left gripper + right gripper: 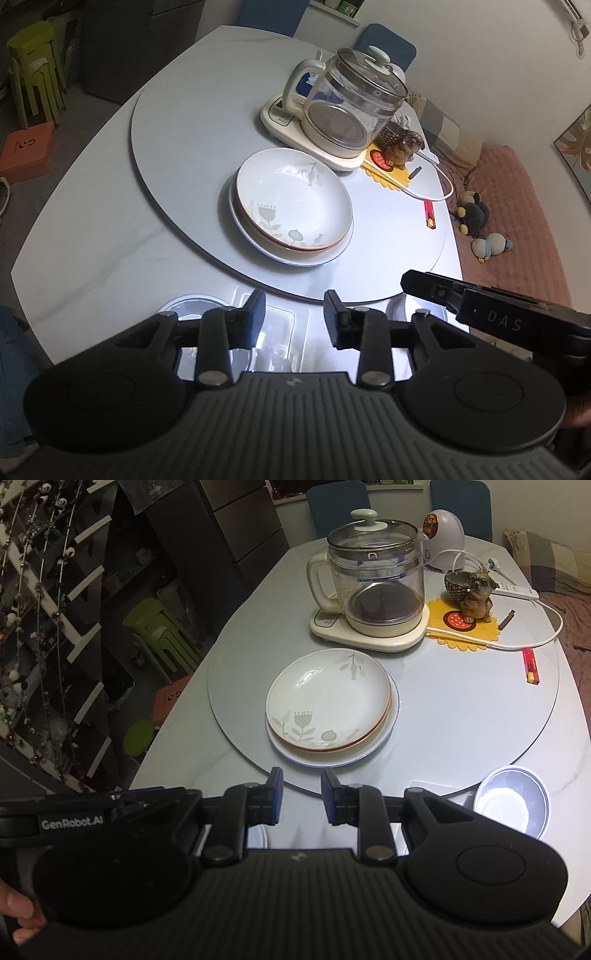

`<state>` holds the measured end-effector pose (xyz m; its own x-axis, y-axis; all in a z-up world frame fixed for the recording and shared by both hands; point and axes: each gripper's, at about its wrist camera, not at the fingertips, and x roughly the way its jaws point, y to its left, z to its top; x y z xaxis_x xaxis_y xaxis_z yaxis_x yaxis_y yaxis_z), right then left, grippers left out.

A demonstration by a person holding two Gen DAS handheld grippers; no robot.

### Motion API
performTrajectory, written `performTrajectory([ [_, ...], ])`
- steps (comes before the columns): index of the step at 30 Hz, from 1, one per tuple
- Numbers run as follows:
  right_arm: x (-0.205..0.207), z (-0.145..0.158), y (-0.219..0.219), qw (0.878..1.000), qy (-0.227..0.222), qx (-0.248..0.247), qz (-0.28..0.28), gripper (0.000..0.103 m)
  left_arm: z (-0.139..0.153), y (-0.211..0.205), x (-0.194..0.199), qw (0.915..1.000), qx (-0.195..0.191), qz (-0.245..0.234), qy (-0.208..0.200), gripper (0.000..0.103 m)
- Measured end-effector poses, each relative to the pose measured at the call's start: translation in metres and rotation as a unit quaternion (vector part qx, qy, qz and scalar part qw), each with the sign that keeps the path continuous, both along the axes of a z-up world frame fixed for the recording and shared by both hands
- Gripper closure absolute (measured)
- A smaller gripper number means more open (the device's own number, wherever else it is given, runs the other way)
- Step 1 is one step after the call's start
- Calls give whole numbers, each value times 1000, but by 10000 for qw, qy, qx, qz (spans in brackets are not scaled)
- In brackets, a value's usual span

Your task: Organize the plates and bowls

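Note:
A stack of plates sits on the grey turntable [177,177]: a floral cream plate [291,206] on a brown-rimmed plate, on a larger white plate [295,258]. The stack also shows in the right wrist view [325,701]. My left gripper [293,317] is open and empty, hovering over the table's near edge short of the stack. My right gripper [301,797] is open and empty, also short of the stack. A small grey-rimmed bowl [511,801] lies to the right of the right gripper. Another small bowl [192,306] is partly hidden under the left gripper.
A glass kettle [376,587] on a cream base stands behind the stack. A yellow mat with a dog figurine [476,598], a white cable, a red lighter [530,670] and a white gadget [443,539] lie at the right. A clear container [277,332] sits below the left gripper.

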<state>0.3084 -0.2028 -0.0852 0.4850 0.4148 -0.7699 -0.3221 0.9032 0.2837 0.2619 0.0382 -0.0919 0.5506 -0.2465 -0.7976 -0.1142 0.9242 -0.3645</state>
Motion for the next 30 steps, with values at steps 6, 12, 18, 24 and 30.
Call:
performTrajectory([
  [6,4,4,-31,9995,-64,14,-315,76,5,-26,13,9996,23,-264,-121,60],
  [12,4,6,-64,9979,-126,19,-637,76,9,-57,29,9981,113,-575,-176,60],
  [18,1,8,-101,9952,-148,-37,-964,76,4,-93,45,9966,2,-818,-93,60],
  [24,-3,8,-148,9887,-131,-135,-1490,76,-4,-133,60,9929,-30,-1188,10,59],
  [30,-2,1,-184,9835,-49,-166,-1801,76,-13,-158,75,9924,-34,-1226,126,59],
])
